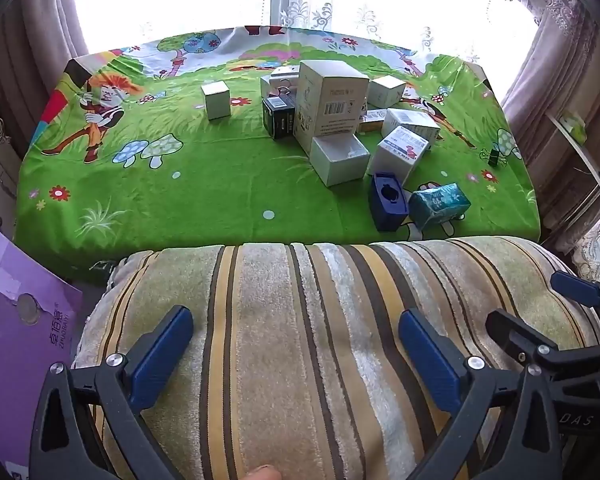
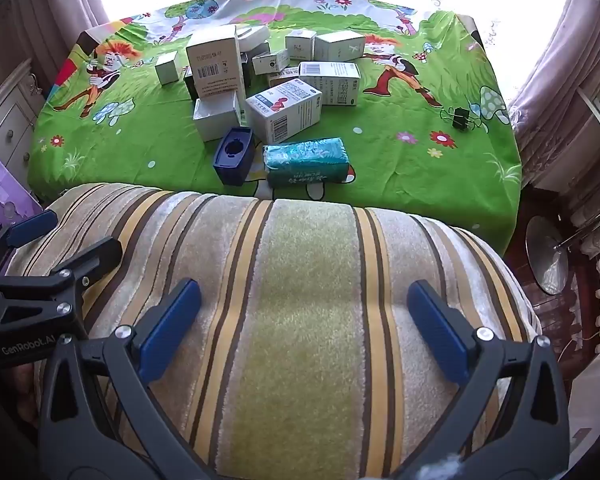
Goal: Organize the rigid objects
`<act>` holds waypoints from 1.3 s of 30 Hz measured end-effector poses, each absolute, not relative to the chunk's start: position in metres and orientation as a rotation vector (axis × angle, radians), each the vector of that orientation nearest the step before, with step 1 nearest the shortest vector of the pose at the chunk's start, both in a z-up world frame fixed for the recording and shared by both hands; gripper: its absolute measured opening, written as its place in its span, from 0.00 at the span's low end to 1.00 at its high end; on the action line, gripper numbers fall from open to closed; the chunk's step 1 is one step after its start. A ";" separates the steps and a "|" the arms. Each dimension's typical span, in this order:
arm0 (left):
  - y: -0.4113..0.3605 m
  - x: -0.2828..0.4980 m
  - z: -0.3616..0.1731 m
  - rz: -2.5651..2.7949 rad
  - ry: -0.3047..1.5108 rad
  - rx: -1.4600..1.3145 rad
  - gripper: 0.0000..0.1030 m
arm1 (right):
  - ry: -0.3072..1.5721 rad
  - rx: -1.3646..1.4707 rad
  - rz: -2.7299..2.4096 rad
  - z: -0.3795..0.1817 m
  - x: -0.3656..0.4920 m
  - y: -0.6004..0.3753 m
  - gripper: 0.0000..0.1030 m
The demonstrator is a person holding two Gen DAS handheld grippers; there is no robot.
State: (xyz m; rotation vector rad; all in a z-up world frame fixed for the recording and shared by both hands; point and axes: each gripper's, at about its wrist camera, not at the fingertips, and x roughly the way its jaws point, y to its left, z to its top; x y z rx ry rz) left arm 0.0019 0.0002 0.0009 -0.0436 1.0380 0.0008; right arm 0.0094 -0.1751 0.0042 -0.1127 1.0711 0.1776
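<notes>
A pile of small cartons sits on the green cartoon cloth [image 1: 160, 208] of the table, led by a tall white box [image 1: 332, 100] [image 2: 216, 66]. A lone white box [image 1: 216, 100] stands left of the pile. A blue-and-white medicine box [image 2: 284, 110], a dark blue holder [image 1: 388, 202] [image 2: 235, 156] and a teal tissue pack [image 1: 438, 204] [image 2: 306, 160] lie nearest. My left gripper [image 1: 296, 336] and right gripper [image 2: 304, 304] are open and empty, over a striped cushion, well short of the table.
The striped cushion [image 1: 300, 340] [image 2: 308, 320] fills the foreground. A black binder clip [image 2: 462, 118] [image 1: 494, 158] lies at the table's right. A purple box [image 1: 16, 320] stands at the left. Curtains and a bright window stand behind; a cabinet [image 2: 8, 128] stands at the left.
</notes>
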 end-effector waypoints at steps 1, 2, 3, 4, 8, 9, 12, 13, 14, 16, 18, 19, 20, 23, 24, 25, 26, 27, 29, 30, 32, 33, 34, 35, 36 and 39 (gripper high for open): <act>-0.001 0.002 0.002 0.000 1.036 -0.046 1.00 | 1.071 -0.115 0.177 0.004 0.009 -0.175 1.00; -0.003 -0.001 0.001 0.000 1.021 -0.056 1.00 | 1.071 -0.114 0.177 0.005 0.008 -0.175 1.00; 0.003 0.003 -0.002 -0.019 1.038 -0.086 1.00 | 1.070 -0.115 0.177 0.005 0.008 -0.175 1.00; 0.007 0.004 -0.003 -0.029 1.037 -0.107 1.00 | 1.070 -0.116 0.176 0.005 0.007 -0.174 1.00; 0.010 0.004 -0.006 -0.037 1.014 -0.127 1.00 | 1.080 -0.123 0.176 0.003 0.010 -0.173 1.00; 0.011 0.001 -0.007 -0.039 1.006 -0.129 1.00 | 1.081 -0.129 0.174 0.003 0.010 -0.171 1.00; 0.011 0.000 -0.007 -0.040 1.003 -0.130 1.00 | 1.080 -0.128 0.175 0.002 0.011 -0.172 1.00; 0.010 0.000 -0.007 -0.039 1.002 -0.130 1.00 | 1.080 -0.127 0.175 0.002 0.011 -0.172 1.00; 0.010 -0.001 -0.007 -0.038 1.000 -0.130 1.00 | 1.079 -0.127 0.176 0.002 0.011 -0.173 1.00; 0.009 -0.001 -0.007 -0.033 0.996 -0.125 1.00 | 1.079 -0.127 0.176 0.002 0.010 -0.173 1.00; 0.007 -0.002 -0.008 -0.027 0.992 -0.113 1.00 | 1.079 -0.132 0.171 0.003 0.010 -0.171 1.00; 0.007 -0.002 -0.008 -0.026 0.991 -0.111 1.00 | 1.080 -0.134 0.170 0.003 0.010 -0.171 1.00; 0.007 -0.001 -0.008 -0.026 0.991 -0.109 1.00 | 1.080 -0.133 0.169 0.003 0.010 -0.172 1.00; 0.007 -0.001 -0.008 -0.022 0.993 -0.098 1.00 | 1.080 -0.134 0.169 0.003 0.010 -0.172 1.00; 0.007 -0.001 -0.008 -0.021 0.994 -0.094 1.00 | 1.080 -0.135 0.169 0.003 0.010 -0.172 1.00; 0.007 -0.001 -0.008 -0.020 0.996 -0.092 1.00 | 1.080 -0.134 0.169 0.004 0.010 -0.172 1.00; 0.007 0.000 -0.007 -0.020 0.998 -0.090 1.00 | 1.080 -0.133 0.170 0.004 0.010 -0.172 1.00; 0.007 0.000 -0.007 -0.018 1.001 -0.087 1.00 | 1.080 -0.133 0.170 0.004 0.010 -0.172 1.00; 0.006 -0.001 -0.006 -0.014 1.006 -0.080 1.00 | 1.078 -0.130 0.172 0.004 0.010 -0.172 1.00; 0.006 -0.001 -0.005 -0.015 1.009 -0.079 1.00 | 1.077 -0.128 0.173 0.003 0.010 -0.171 1.00; 0.007 0.000 -0.005 -0.022 1.014 -0.091 1.00 | 1.075 -0.126 0.175 0.004 0.009 -0.172 1.00; 0.008 -0.001 -0.005 -0.022 1.015 -0.094 1.00 | 1.076 -0.127 0.174 0.003 0.009 -0.172 1.00; 0.007 -0.001 -0.005 -0.021 1.015 -0.091 1.00 | 1.077 -0.128 0.174 0.004 0.009 -0.172 1.00; 0.006 -0.001 -0.005 -0.019 1.015 -0.088 1.00 | 1.076 -0.127 0.174 0.004 0.009 -0.172 1.00; 0.006 -0.001 -0.005 -0.019 1.016 -0.088 1.00 | 1.075 -0.128 0.174 0.004 0.009 -0.172 1.00; 0.006 -0.001 -0.005 -0.020 1.021 -0.090 1.00 | 1.075 -0.127 0.177 0.004 0.009 -0.172 1.00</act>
